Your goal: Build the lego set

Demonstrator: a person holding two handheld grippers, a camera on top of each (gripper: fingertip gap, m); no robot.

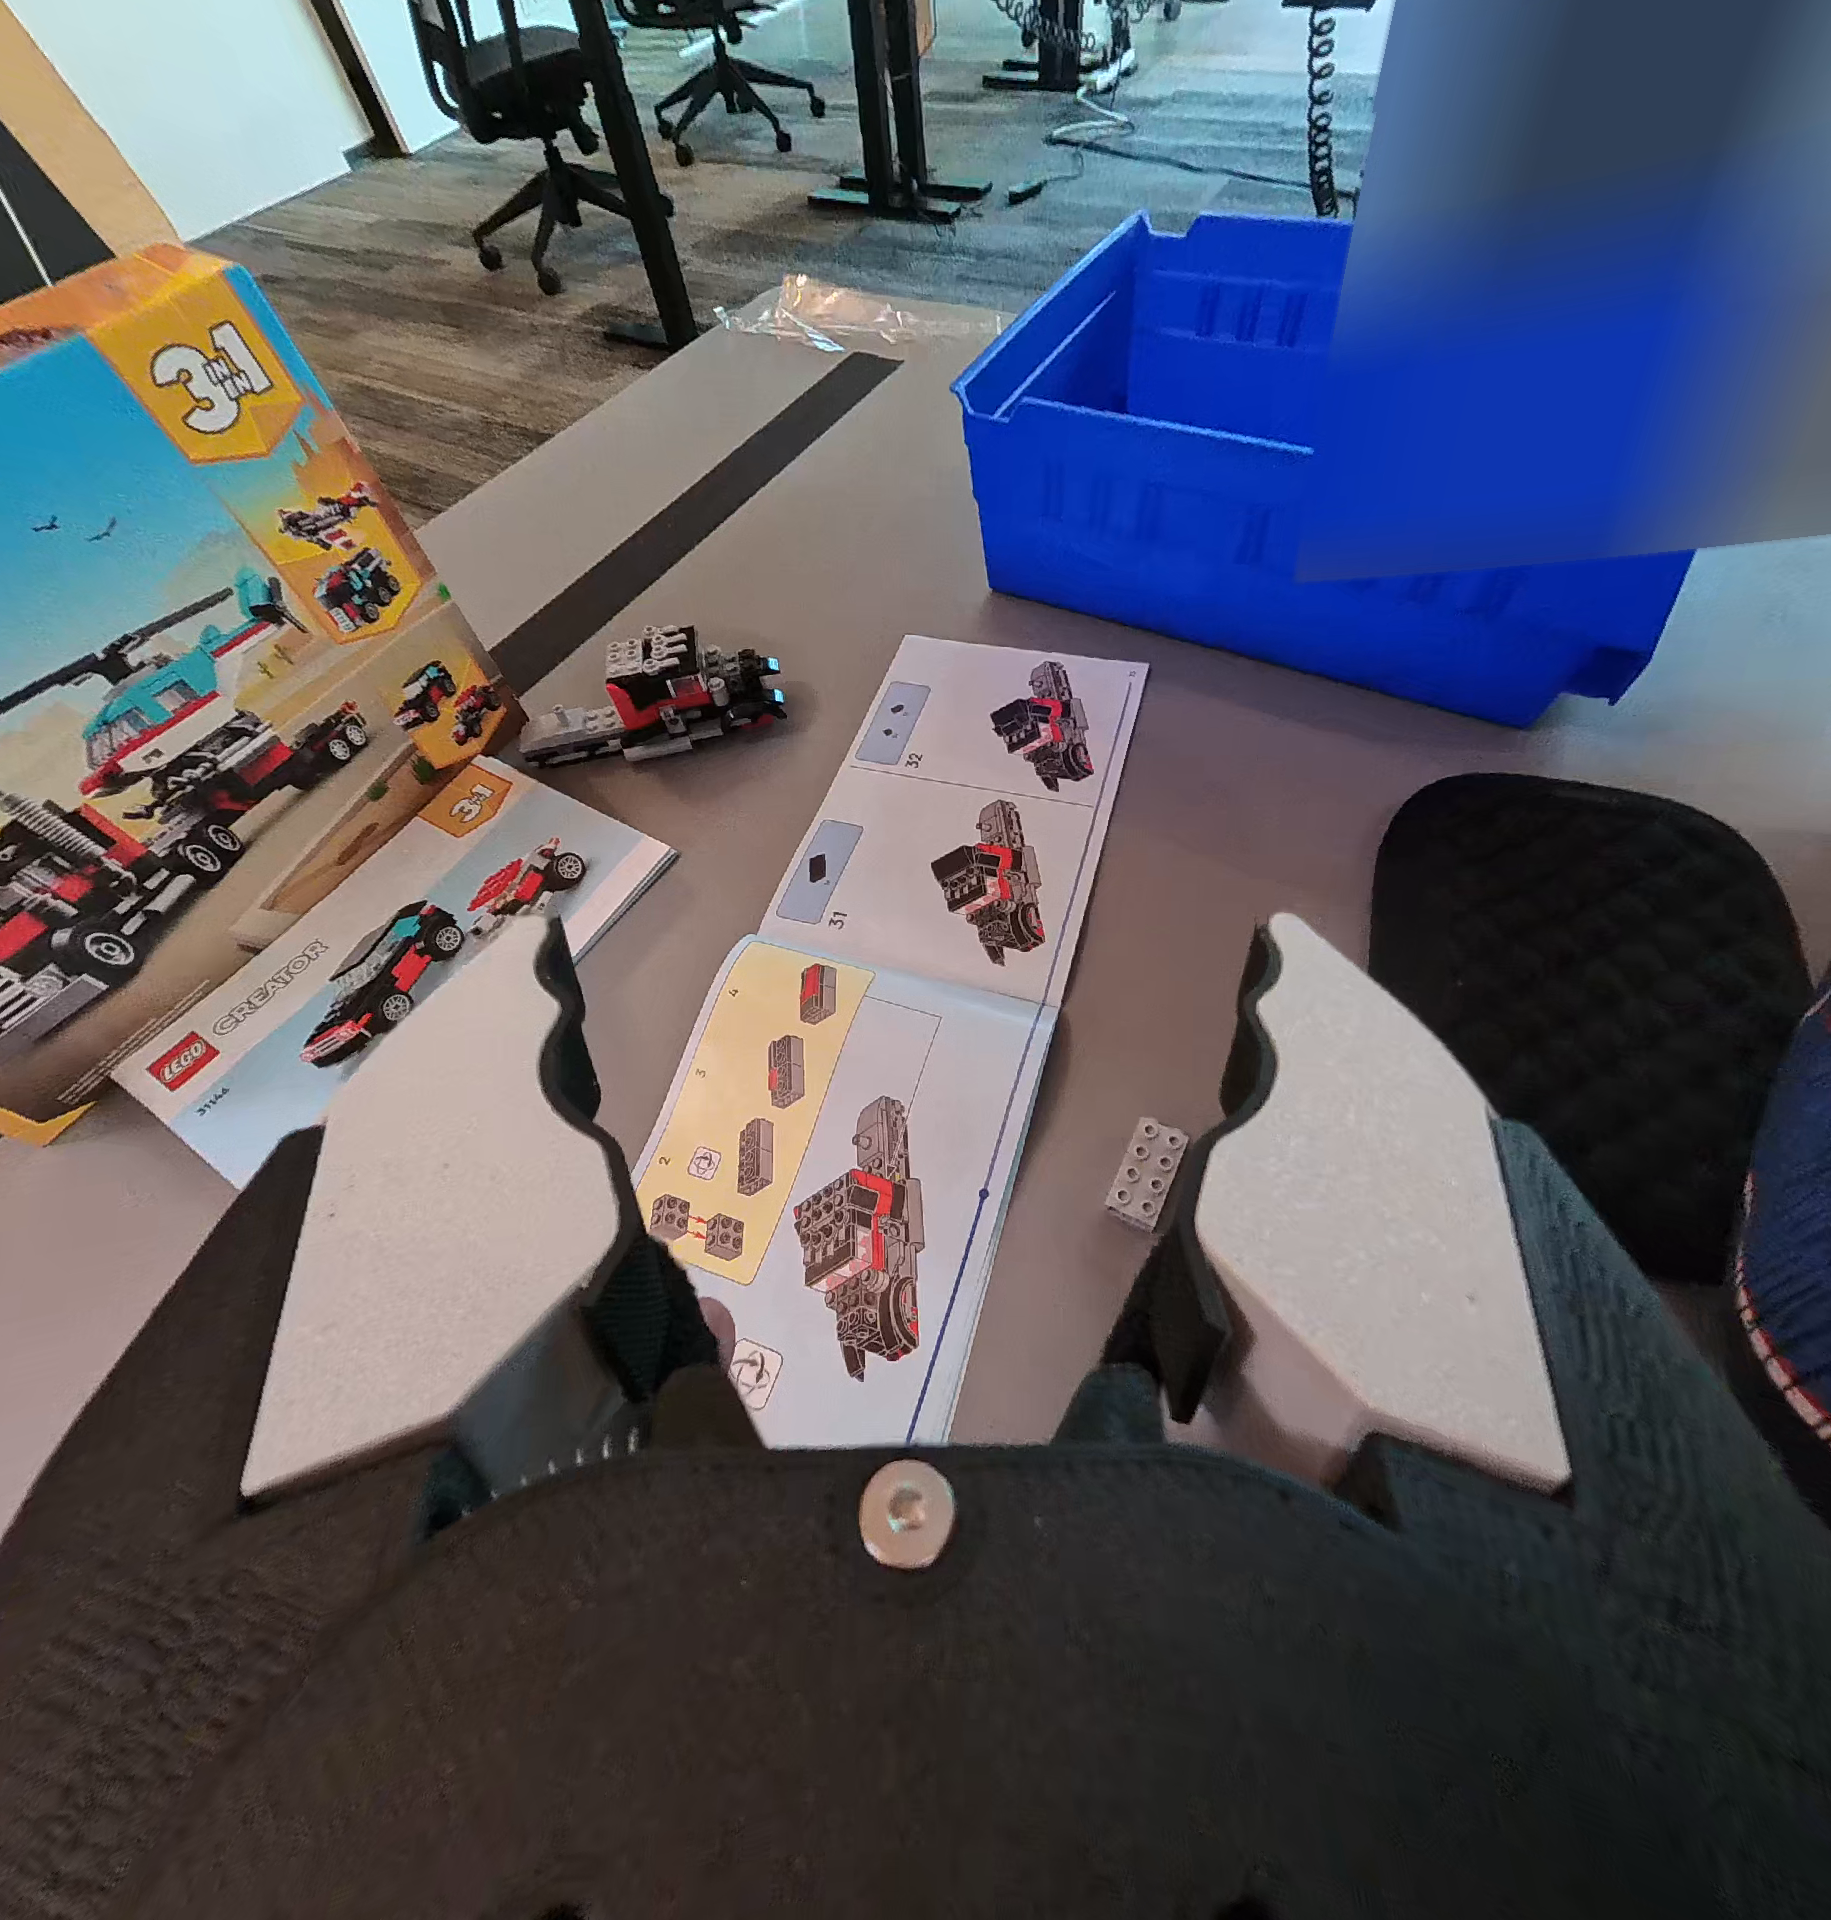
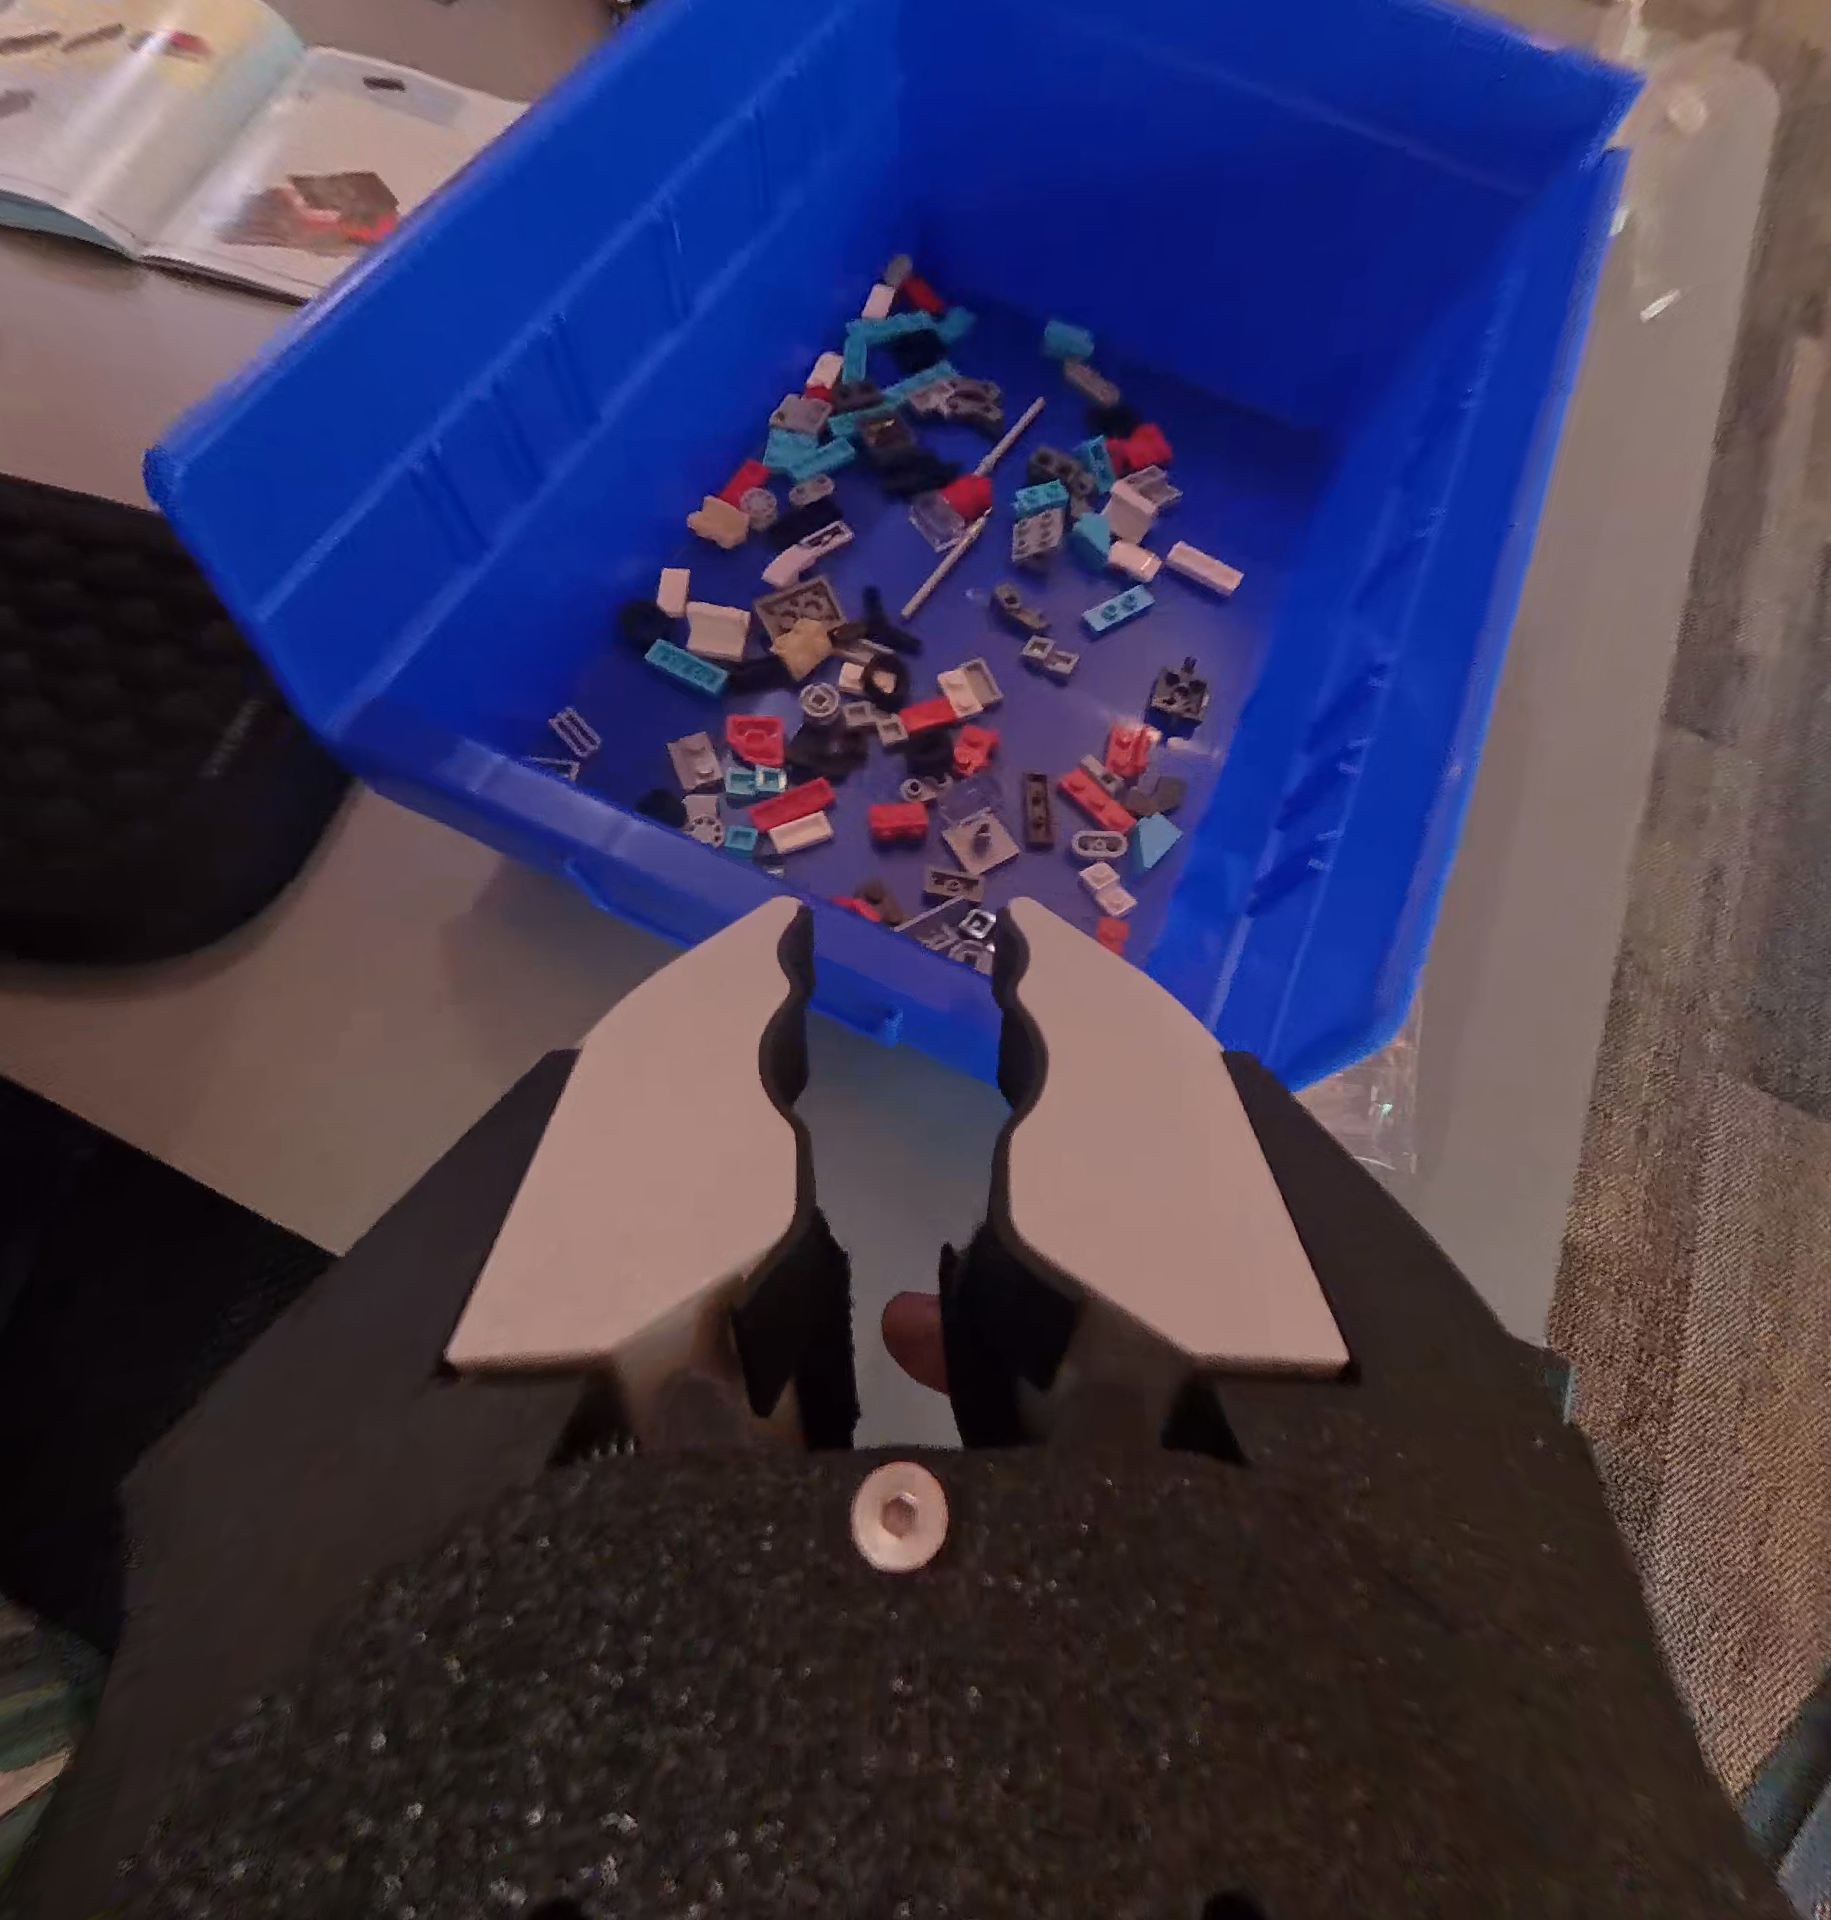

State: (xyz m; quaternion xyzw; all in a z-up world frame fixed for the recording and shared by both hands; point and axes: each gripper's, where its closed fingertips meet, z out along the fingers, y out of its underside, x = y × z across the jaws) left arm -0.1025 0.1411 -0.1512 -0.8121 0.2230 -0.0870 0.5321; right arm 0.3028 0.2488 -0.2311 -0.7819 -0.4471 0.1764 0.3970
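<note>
A half-built black, red and grey lego truck (image 1: 656, 707) sits on the grey table behind an open instruction booklet (image 1: 921, 997). A small grey studded brick (image 1: 1148, 1174) lies right of the booklet, by my right finger. My left gripper (image 1: 906, 940) is wide open and empty above the booklet. A blue bin (image 2: 423, 499) holds several loose lego pieces (image 2: 921, 644) in red, teal, grey, black and white. My right gripper (image 2: 900, 920) hovers at the bin's near rim, jaws open with a narrow gap, empty.
The lego box (image 1: 163, 665) stands at the left with a second booklet (image 1: 412, 966) in front of it. A black padded object (image 1: 1586, 997) lies right of the booklet. The blue bin (image 1: 1181, 488) is at the far right. Office chairs stand beyond the table's far edge. Some 45 centimetres of space lies between my two pairs of fingers. The small grey studded brick (image 1: 1148, 1174) is about 15 centimetres from my left fingertips and 40 centimetres from my right.
</note>
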